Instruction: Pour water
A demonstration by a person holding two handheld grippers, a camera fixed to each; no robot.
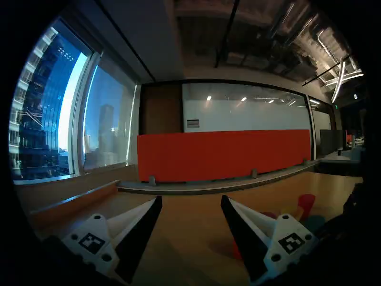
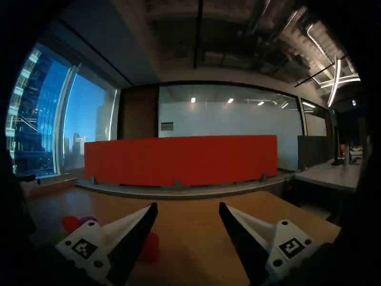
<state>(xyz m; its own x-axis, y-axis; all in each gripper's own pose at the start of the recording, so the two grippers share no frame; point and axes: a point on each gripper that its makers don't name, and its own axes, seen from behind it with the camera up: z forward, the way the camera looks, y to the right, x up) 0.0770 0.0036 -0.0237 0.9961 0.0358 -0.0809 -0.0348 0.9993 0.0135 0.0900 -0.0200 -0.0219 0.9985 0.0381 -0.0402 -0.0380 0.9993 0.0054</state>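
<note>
Cups [image 1: 306, 204] in red, yellow and teal stand on the wooden worktop [image 1: 190, 238]. They are partly hidden behind a finger of the left tongs [image 1: 191, 198], and their contents cannot be made out. In the right gripper view, dim red, purple and green ones lie low beside the right tongs [image 2: 188, 205]. Both tongs are spread, pinching nothing.

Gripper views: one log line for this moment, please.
left gripper: open, empty | right gripper: open, empty | table: coloured objects at lower left of right gripper view | pour: nothing held yet
</note>
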